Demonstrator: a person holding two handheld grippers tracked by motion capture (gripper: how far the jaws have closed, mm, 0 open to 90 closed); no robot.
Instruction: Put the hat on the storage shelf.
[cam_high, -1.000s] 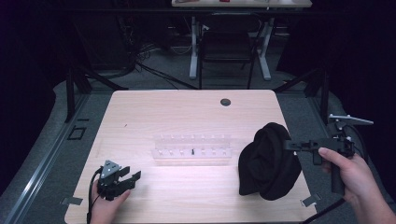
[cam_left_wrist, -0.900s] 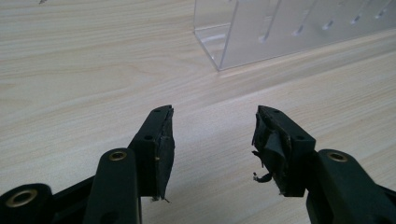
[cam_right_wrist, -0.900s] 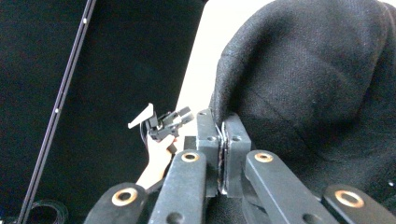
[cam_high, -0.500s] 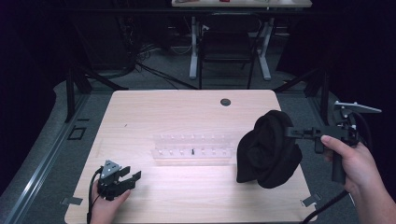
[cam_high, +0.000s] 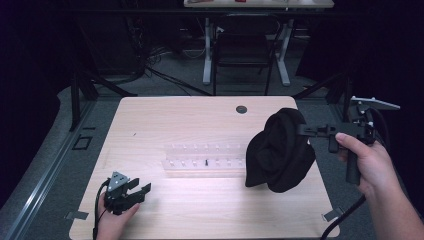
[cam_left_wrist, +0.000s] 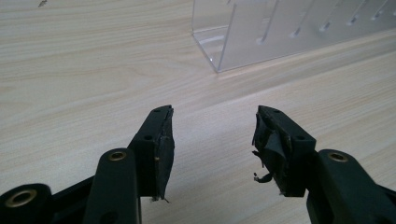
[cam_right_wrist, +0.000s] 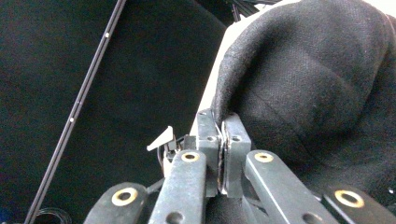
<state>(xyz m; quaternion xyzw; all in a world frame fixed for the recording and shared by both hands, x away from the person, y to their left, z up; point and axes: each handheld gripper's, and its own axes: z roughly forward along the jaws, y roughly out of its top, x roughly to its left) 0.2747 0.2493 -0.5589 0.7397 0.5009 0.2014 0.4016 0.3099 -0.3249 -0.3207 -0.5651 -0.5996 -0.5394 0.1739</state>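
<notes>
Lifted higher than a second ago, the cloth (cam_high: 279, 150) hangs at right of frame, an edge clamped in the right gripper (cam_high: 306, 130).
Its slim hold could slip, or the hem could snag the rack (cam_high: 205, 159); the left gripper (cam_high: 141, 189) rests open, lower left.

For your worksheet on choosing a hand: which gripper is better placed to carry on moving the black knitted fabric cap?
Right. The right gripper is shut on the black knitted fabric cap, holding it up. The left gripper rests open, far across the light wooden table.
</notes>
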